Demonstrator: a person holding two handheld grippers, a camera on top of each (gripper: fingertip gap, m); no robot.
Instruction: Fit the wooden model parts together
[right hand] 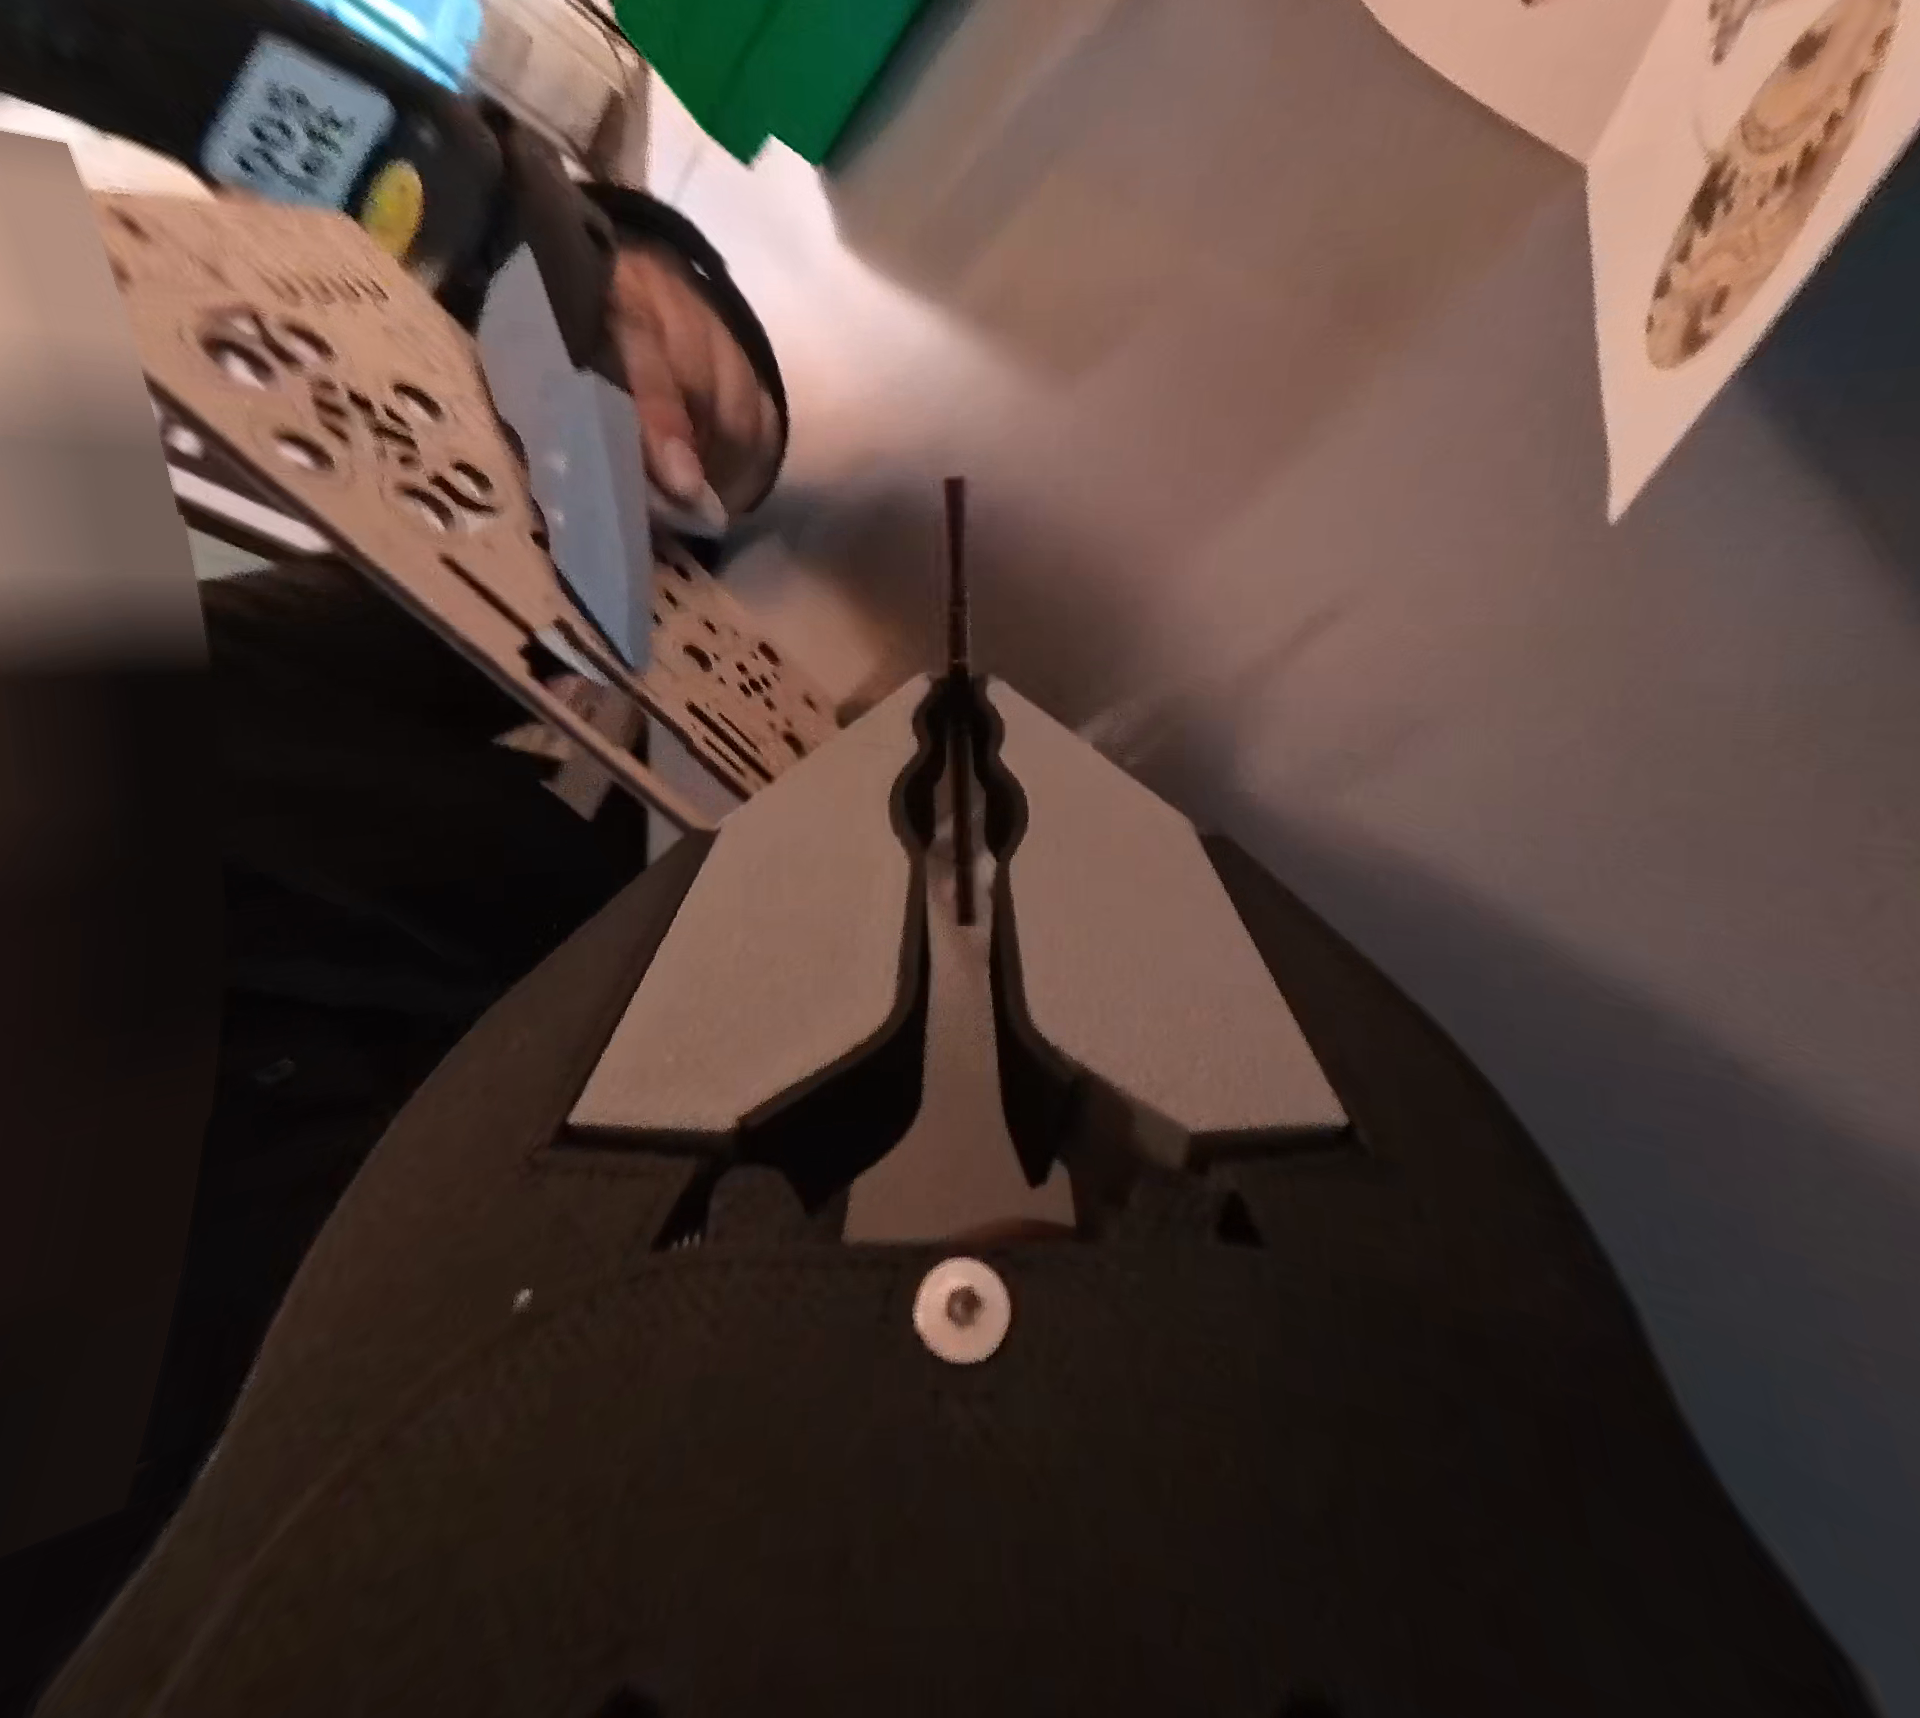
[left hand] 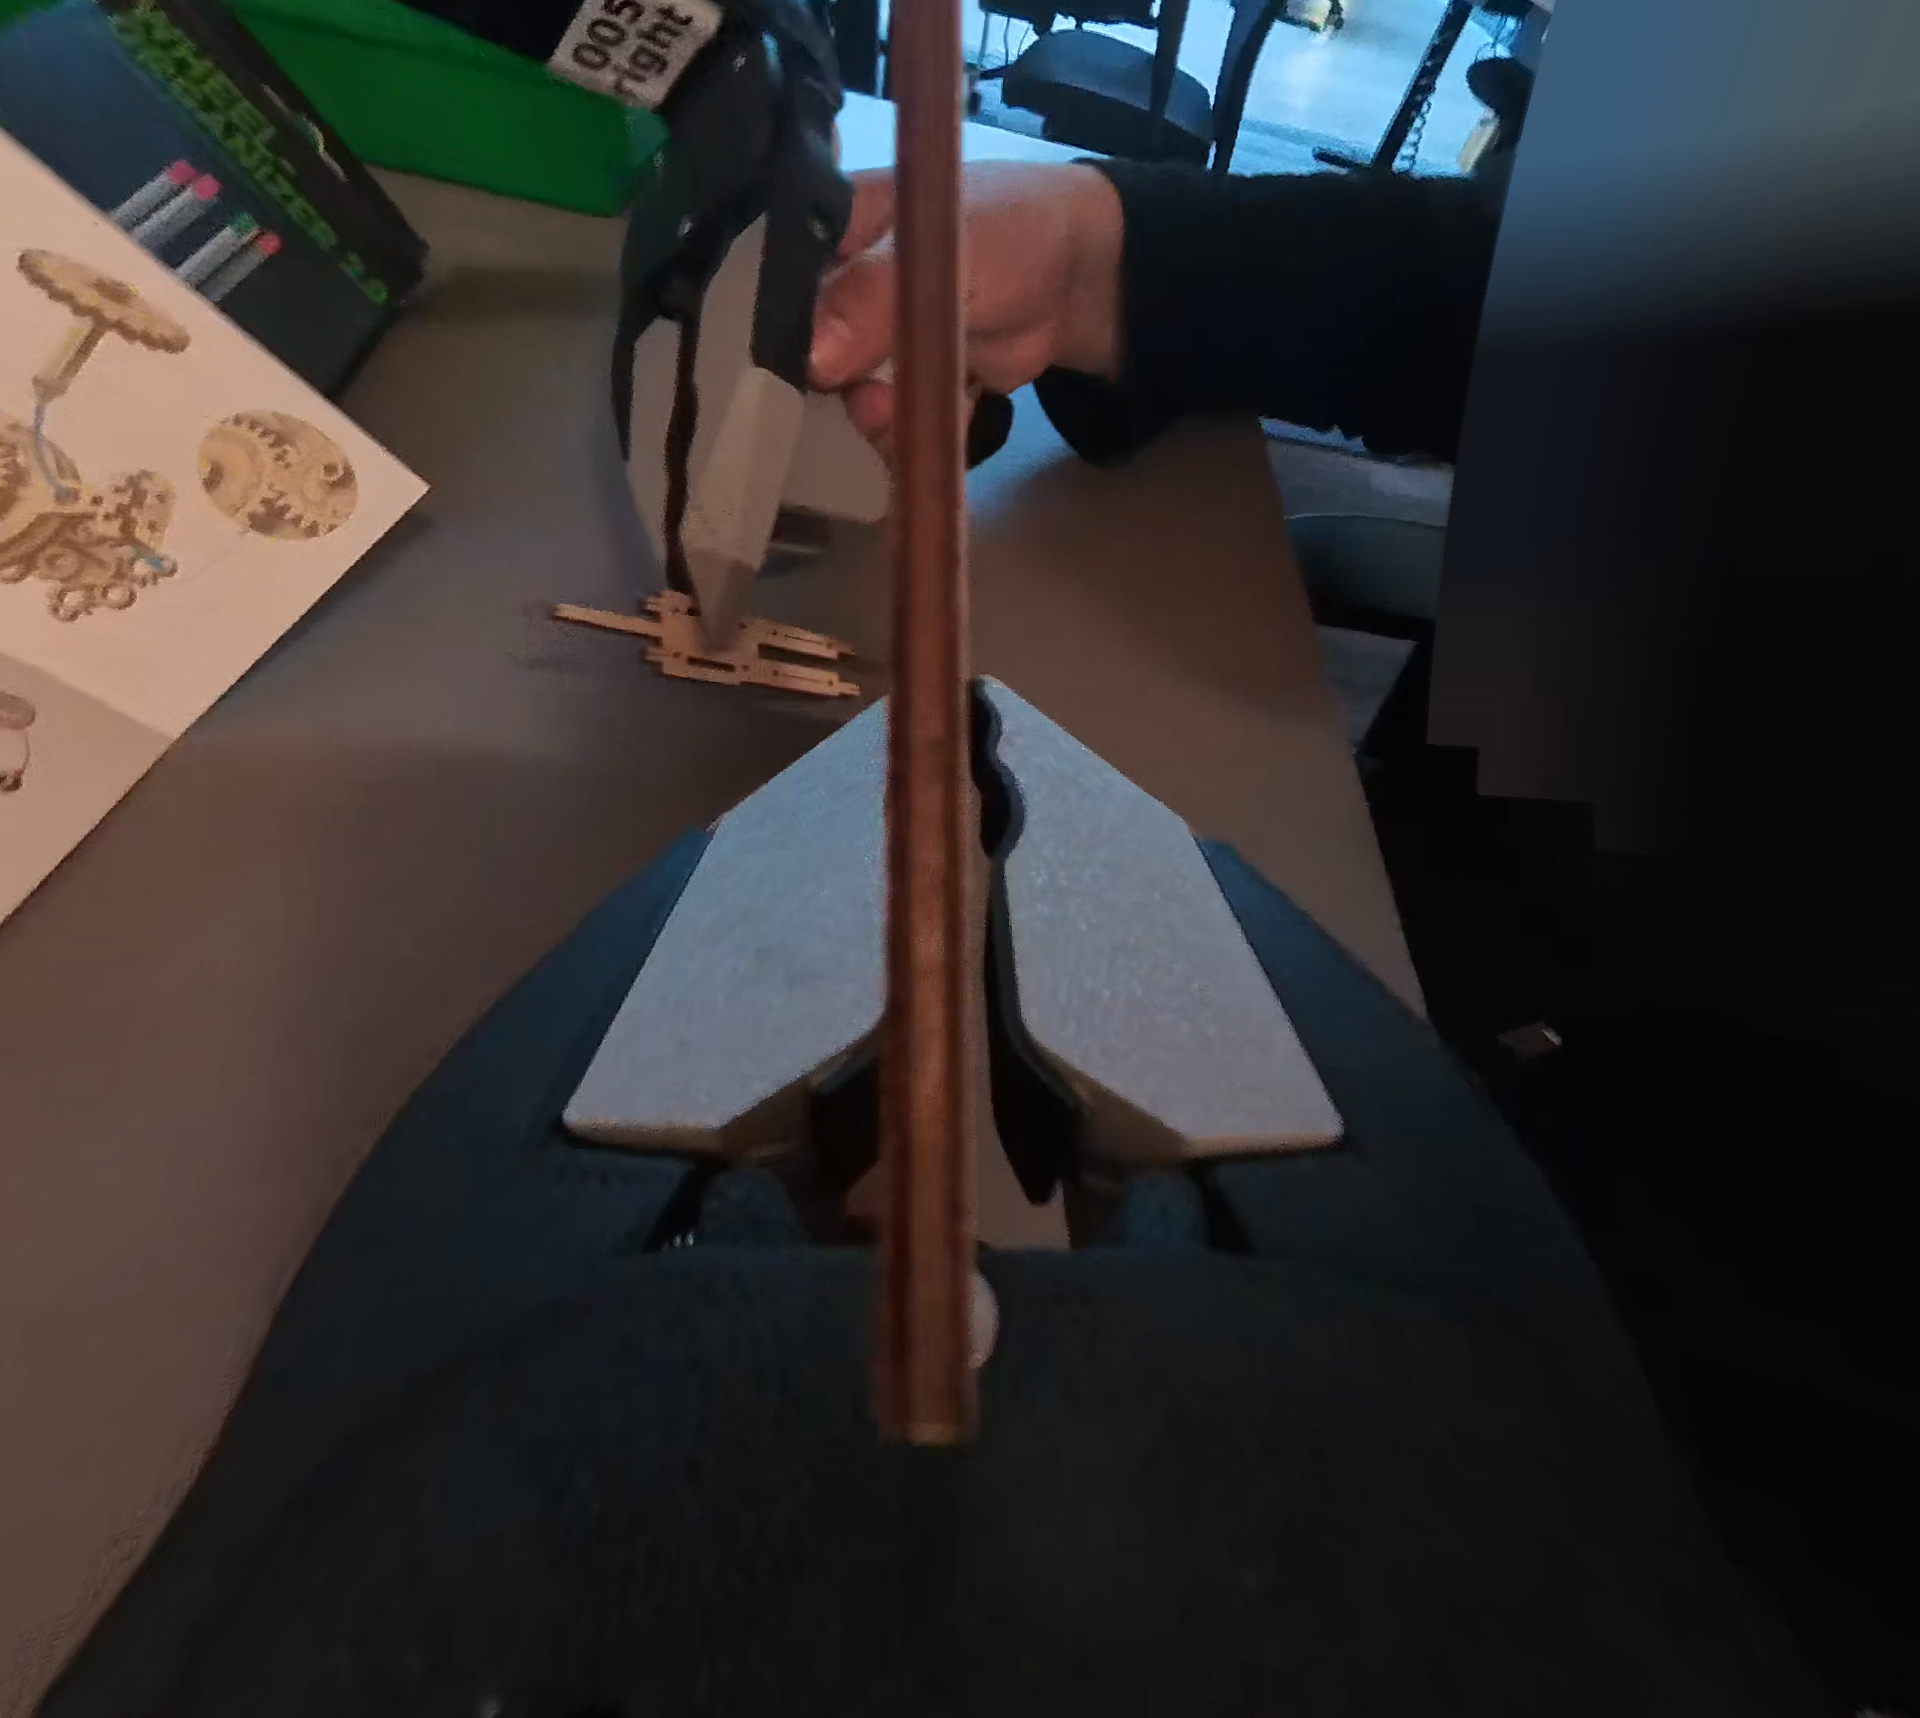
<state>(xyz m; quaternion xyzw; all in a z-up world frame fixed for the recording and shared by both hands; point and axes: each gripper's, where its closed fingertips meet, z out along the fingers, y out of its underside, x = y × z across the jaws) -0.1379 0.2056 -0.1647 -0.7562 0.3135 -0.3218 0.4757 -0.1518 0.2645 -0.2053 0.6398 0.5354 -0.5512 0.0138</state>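
Observation:
My left gripper (left hand: 935, 694) is shut on a thin wooden sheet (left hand: 925, 421), which I see edge-on as a brown strip running up the left wrist view. The right wrist view shows that sheet's face (right hand: 343, 390) with many cut-outs, clamped by the left gripper (right hand: 613, 619). My right gripper (right hand: 958, 681) is shut on a thin dark wooden part (right hand: 956, 567) that sticks out past its tips, edge-on. In the left wrist view the right gripper (left hand: 712, 619) points down with its tips at flat pale wooden parts (left hand: 769, 666) on the grey table (left hand: 416, 889).
An instruction sheet with drawings (left hand: 156, 473) lies left, also in the right wrist view (right hand: 1766, 162). A dark box (left hand: 208, 214) and a green bin (left hand: 364, 6) stand behind it. A person's hand (left hand: 987, 286) holds the right gripper. Office chairs stand beyond the table. The left gripper's tips are roughly 8 centimeters from the right gripper's.

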